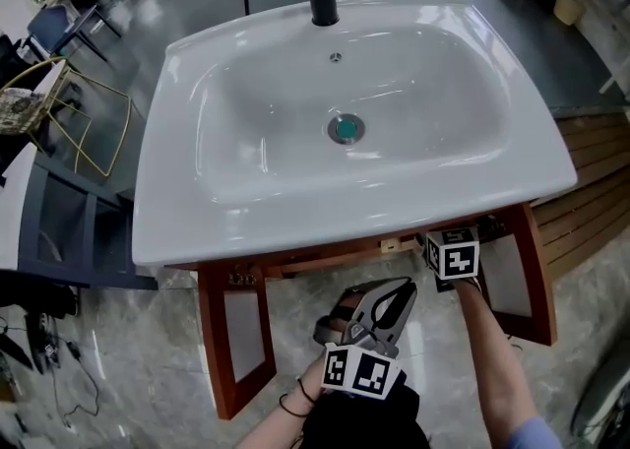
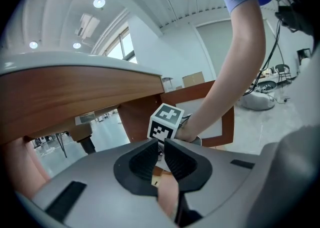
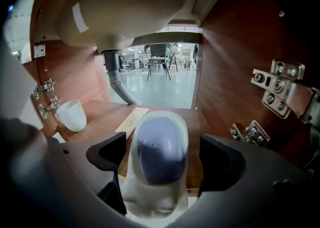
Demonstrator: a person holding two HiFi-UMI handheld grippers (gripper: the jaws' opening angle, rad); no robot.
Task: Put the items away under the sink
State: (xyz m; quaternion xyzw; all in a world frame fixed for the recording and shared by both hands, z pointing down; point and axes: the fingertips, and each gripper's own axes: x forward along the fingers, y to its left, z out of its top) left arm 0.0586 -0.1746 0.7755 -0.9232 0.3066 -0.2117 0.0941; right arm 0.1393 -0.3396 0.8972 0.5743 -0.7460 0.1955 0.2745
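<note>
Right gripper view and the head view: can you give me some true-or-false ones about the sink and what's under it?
1. A white cup sits inside the cabinet. True.
2. The sink is full of water. False: no water, and the green drain plug shows.
3. The right gripper has a white and purple item between its jaws. True.
4. The left gripper holds the cup. False: its jaws are together with nothing between them.

Gold wire frame (image 1: 94, 127) on grey floor (image 1: 128, 4), slatted wooden decking (image 1: 596, 176), black cables (image 1: 44, 358) at lower left
</note>
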